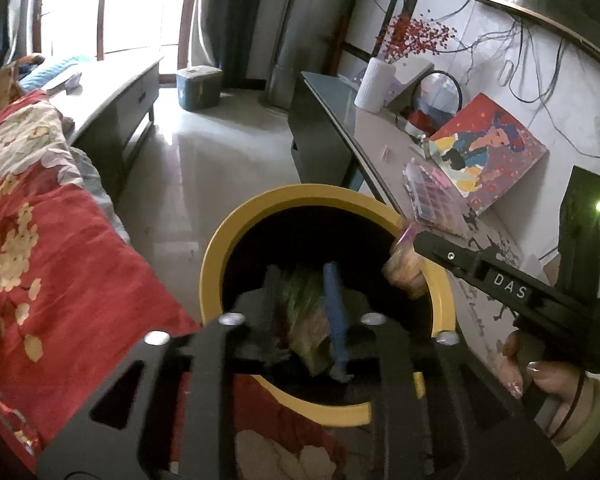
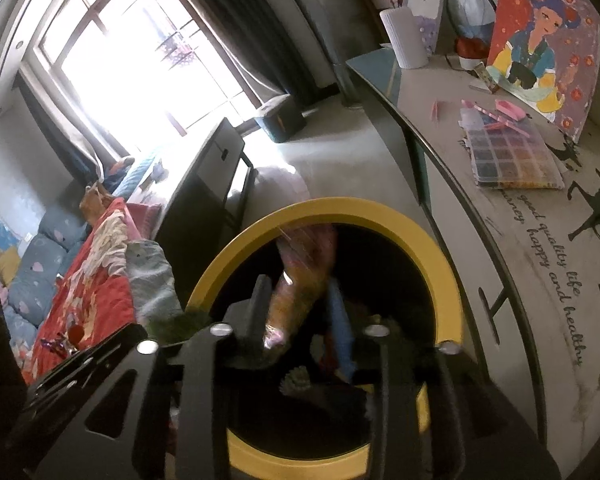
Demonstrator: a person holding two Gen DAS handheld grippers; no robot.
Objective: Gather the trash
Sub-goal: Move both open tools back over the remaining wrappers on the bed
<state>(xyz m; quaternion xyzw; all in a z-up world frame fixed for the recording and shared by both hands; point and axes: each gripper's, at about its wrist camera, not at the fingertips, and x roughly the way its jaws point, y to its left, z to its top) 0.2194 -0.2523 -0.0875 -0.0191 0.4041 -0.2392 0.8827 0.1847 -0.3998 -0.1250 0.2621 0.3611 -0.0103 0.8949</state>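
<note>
The bin (image 1: 212, 264) has a smooth, matt yellow plastic rim. A glossy, crinkled wrapper (image 2: 300, 280) hangs over it. The quilt (image 1: 60, 240) is soft printed cloth.

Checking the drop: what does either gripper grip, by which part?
Seemingly nothing: green wrapper in left gripper, pink-orange wrapper in right gripper, both loose over yellow bin.

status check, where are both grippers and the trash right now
Both grippers over the yellow bin. Left gripper with a green wrapper between its jaws, right gripper with an orange-pink wrapper; grip unclear. Nothing blocking the bin's mouth.
</note>
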